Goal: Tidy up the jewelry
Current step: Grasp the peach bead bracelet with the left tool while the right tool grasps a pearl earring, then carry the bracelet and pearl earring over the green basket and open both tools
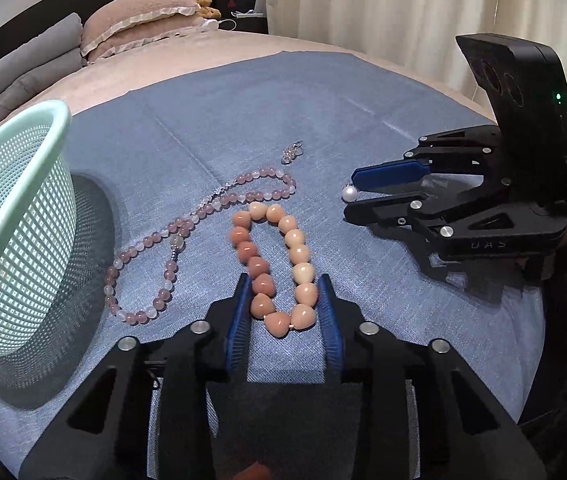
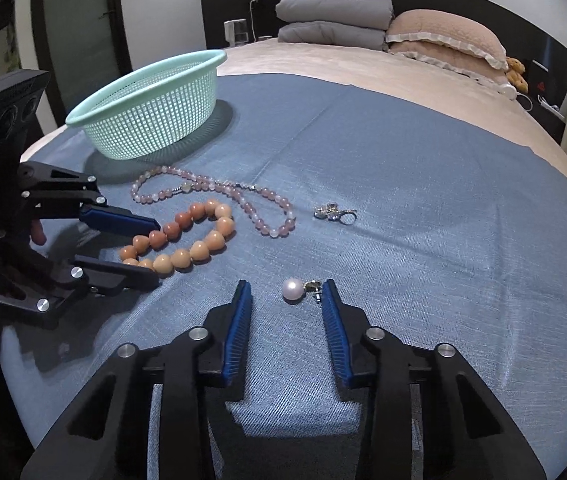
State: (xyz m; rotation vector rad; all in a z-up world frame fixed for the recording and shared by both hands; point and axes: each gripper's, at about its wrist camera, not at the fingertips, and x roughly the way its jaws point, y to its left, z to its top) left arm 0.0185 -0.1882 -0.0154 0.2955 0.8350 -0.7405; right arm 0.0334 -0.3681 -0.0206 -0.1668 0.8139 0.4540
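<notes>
A chunky peach bead bracelet [image 1: 273,264] lies on the blue cloth [image 1: 323,120]; my left gripper [image 1: 285,284] is open with its fingers on either side of the bracelet's near end. It also shows in the right wrist view [image 2: 181,240], with the left gripper [image 2: 155,250] around it. A pink bead necklace [image 1: 187,236] [image 2: 219,192] lies just beyond. A pearl earring [image 2: 294,290] [image 1: 349,193] lies between the tips of my open right gripper [image 2: 286,288] [image 1: 349,196]. A small silver piece [image 2: 333,213] [image 1: 292,152] lies farther out.
A mint green mesh basket [image 1: 11,216] [image 2: 151,120] stands on the cloth at the left. The cloth covers a bed with grey and pink pillows [image 2: 435,36] at the headboard. Curtains [image 1: 383,4] hang behind.
</notes>
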